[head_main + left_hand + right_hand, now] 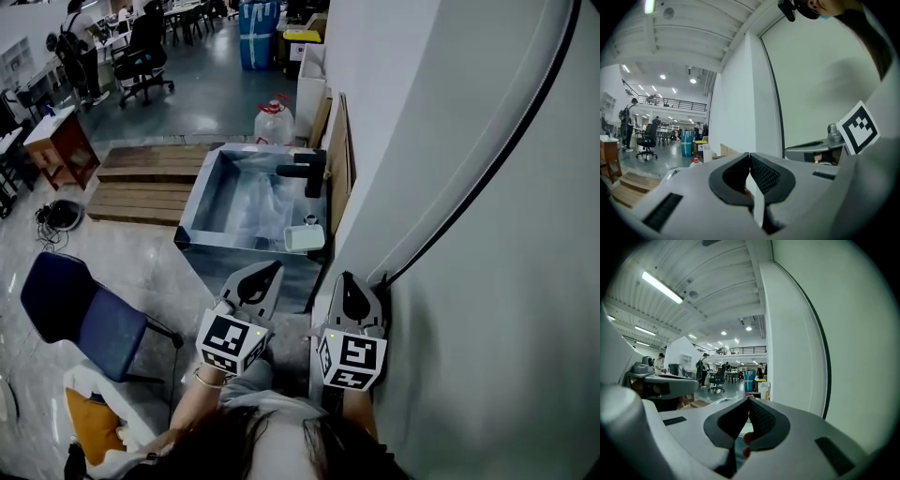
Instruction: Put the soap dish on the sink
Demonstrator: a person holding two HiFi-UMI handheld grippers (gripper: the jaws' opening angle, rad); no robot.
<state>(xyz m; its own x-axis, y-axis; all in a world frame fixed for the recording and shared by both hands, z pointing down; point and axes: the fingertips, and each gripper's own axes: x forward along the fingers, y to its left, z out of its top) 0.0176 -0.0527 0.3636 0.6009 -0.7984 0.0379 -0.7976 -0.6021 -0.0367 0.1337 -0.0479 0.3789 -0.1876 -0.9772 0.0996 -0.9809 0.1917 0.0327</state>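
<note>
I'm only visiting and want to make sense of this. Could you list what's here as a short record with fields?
Place: open hall, white wall at right
Sink: metal basin, black tap at its far right
Soap dish: white, on the sink's near right corner
Left gripper: jaws together, holds nothing
Right gripper: jaws together, holds nothing
Both grippers: side by side, short of the sink
Chair: blue, on the floor at left

Your square steel sink (208, 192) shows shiny bare metal walls; the white rectangular soap dish (305, 238) looks like smooth, glossy plastic. The brown pallet boards (141, 178) are rough unfinished wood, the grey floor (141, 251) polished and reflective. Your left claw (749, 156) has a matt grey plastic shell and black rubbery pads (764, 175) with a fine dimpled texture
</note>
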